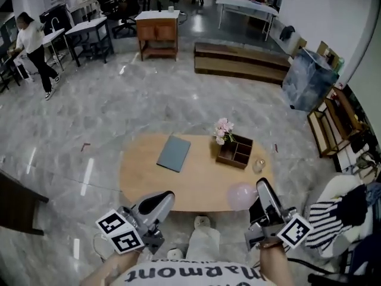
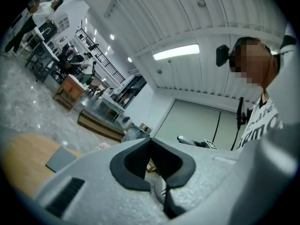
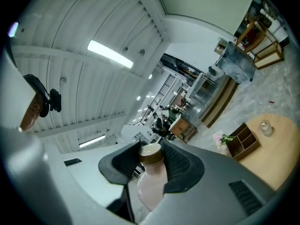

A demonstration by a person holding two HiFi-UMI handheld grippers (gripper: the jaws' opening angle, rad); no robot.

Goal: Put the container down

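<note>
A pink container (image 1: pixel 241 196) with a brown cap (image 3: pixel 151 154) is held over the near edge of the oval wooden table (image 1: pixel 196 186). My right gripper (image 1: pixel 262 189) is shut on it, the pads pressing its neck just under the cap in the right gripper view, where the pink body (image 3: pixel 152 184) fills the gap of that gripper (image 3: pixel 151 150). My left gripper (image 1: pixel 165 198) hovers at the table's near left edge, tilted upward. Its black pads (image 2: pixel 140 158) meet at the tips of the left gripper (image 2: pixel 150 142) with nothing between them.
On the table lie a grey-blue notebook (image 1: pixel 174 154), a dark wooden organizer (image 1: pixel 236 152) with pink flowers (image 1: pixel 223 130) and a small glass jar (image 1: pixel 258 165). Low shelving (image 1: pixel 330 127) and a striped cloth (image 1: pixel 326 219) stand to the right. A person (image 1: pixel 33 49) is far off at the left.
</note>
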